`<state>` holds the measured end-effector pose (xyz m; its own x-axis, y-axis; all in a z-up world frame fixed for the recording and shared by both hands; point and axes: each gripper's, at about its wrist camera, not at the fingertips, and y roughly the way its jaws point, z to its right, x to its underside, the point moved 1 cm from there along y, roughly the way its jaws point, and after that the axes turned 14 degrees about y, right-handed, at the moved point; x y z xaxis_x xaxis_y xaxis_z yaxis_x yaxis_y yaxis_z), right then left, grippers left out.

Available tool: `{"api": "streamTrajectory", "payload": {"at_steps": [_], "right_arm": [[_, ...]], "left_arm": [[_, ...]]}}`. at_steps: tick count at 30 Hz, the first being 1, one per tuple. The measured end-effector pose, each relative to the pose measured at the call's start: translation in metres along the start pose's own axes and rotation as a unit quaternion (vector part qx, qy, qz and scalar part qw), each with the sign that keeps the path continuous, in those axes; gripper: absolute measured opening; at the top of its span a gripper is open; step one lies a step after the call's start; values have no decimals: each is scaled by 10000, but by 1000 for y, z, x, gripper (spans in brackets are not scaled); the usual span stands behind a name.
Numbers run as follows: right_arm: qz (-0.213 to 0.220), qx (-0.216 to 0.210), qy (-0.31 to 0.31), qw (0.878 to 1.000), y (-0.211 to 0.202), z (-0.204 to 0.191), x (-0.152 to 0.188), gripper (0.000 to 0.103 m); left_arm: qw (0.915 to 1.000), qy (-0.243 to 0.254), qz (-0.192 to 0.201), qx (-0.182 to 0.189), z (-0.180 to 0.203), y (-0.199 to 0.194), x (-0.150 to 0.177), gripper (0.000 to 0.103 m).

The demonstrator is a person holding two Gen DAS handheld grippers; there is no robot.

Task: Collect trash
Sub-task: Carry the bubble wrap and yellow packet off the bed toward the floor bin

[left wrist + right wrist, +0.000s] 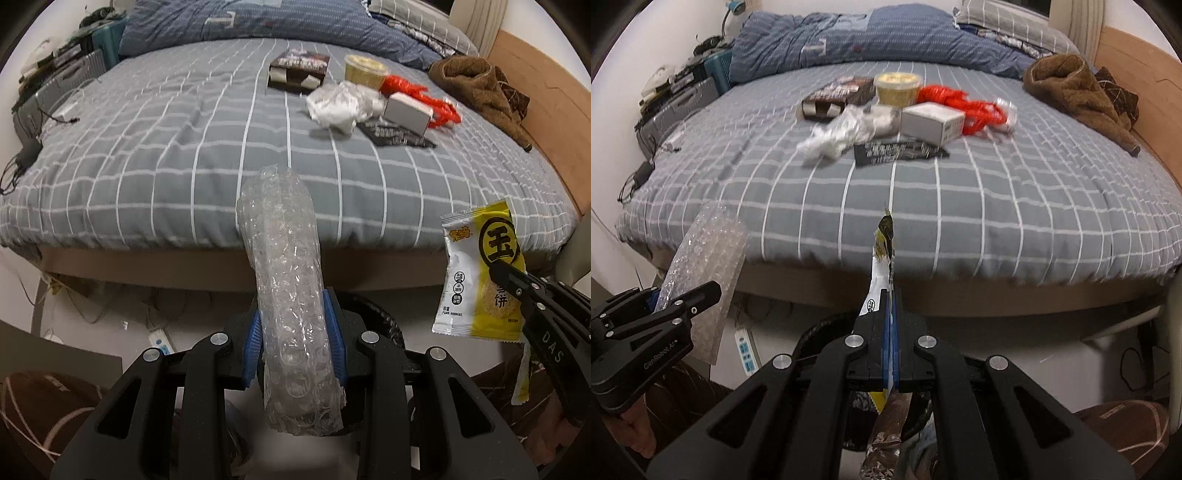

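My left gripper point(295, 343) is clamped on a long roll of clear bubble wrap point(284, 280). The blue pads point(334, 332) press its sides, and the roll stands up between them toward twelve o'clock, its top crossing the near edge of the bed. From the right wrist view the same roll shows at nine o'clock.

My right gripper point(891, 332) is closed flat on a yellow-and-white foil snack packet point(480, 273). The packet is seen edge-on there, rising toward twelve o'clock. From the left wrist view it hangs at three o'clock, printed face turned to the lens, held near its right side.

Both grippers sit in front of the bed with the grey white-checked cover point(166, 158), above the floor. A black round bin rim point(827, 325) lies just behind the right gripper's fingers, below the bed's edge.

Trash on the cover, at one o'clock in the left view:
- a crumpled white plastic bag point(338, 105);
- a small grey-white cardboard box point(406, 112), touching the bag;
- a flat black printed sachet point(395, 134), just in front of the box;
- a tangle of red plastic netting point(417, 92), behind the box;
- a round pale-yellow plastic tub point(365, 70);
- a dark open carton point(299, 70), at twelve o'clock.

A brown fleece garment point(484, 92) lies at two o'clock by the wooden bed board. A white power strip point(744, 349) lies on the floor at eight o'clock in the right view.
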<state>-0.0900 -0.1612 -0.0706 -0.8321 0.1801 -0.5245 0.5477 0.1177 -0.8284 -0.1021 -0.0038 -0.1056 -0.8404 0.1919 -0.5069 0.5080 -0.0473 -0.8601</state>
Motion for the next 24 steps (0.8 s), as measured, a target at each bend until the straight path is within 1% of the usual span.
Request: {"api": "streamTrajectory", "payload": {"at_steps": [6, 16, 24], "right_arm": [[-284, 68, -26, 9996, 18, -1, 17, 1], [-875, 163, -58, 9960, 66, 1, 43, 0], [-1165, 70, -247, 9929, 88, -17, 55, 2]], "left_arm": [[9999, 40, -125, 11, 3, 10, 15, 31], [9987, -129, -492, 4, -10, 48, 38, 30], [9975, -166, -668, -135, -22, 68, 54, 30]]}}
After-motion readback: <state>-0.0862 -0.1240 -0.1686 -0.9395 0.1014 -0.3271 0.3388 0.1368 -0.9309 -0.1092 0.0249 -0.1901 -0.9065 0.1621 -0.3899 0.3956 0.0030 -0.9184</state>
